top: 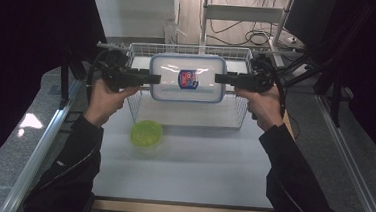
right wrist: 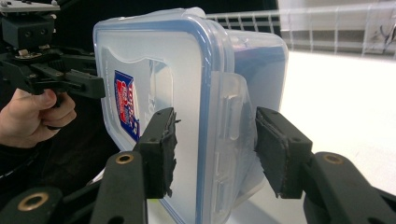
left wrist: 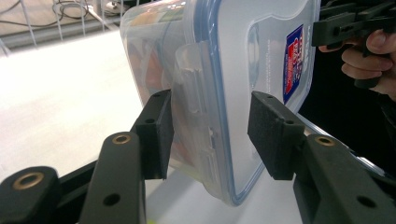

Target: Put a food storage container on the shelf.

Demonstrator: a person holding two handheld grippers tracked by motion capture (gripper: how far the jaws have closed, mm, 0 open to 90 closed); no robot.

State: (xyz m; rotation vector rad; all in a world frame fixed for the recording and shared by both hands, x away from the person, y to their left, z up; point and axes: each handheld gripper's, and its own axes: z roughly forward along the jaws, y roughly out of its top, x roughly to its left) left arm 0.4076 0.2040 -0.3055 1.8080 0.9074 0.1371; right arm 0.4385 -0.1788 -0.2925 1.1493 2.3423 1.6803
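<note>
Seen from the high view: a clear lidded food container point(top: 188, 78) with a blue seal and a red-and-blue label, held aloft between two hand-held grippers above a white wire basket point(top: 235, 117) at 12 o'clock on the white surface point(top: 186, 171). Left gripper point(top: 155, 77) clamped on the box's 9 o'clock end, right gripper point(top: 219, 78) on its 3 o'clock end, both roughly level, a hand point(top: 104, 97) and dark sleeve behind each. Small yellow-green lidded bowl point(top: 147, 132) resting on the surface just outside the basket's near left corner, at about 7 o'clock from the box. From the left gripper view: jaws roughly half spread, one pad on the lid face, the other against the tub beside the side latch point(left wrist: 194, 88), box end gripped between them, tilted on edge; other gripper and a hand at 2 o'clock. From the right gripper view: same hold mirrored, worn pads about half apart, pressed on lid and tub either side of the latch point(right wrist: 231, 112); opposite gripper at 10 o'clock, basket wire at 1 o'clock. Step in hand, by all appearances: a two-handed carry of the box over the basket, direction of travel not tellable. Next move likely to call for matched hands, even squeeze, a level box and clearance over the wire rim.
</note>
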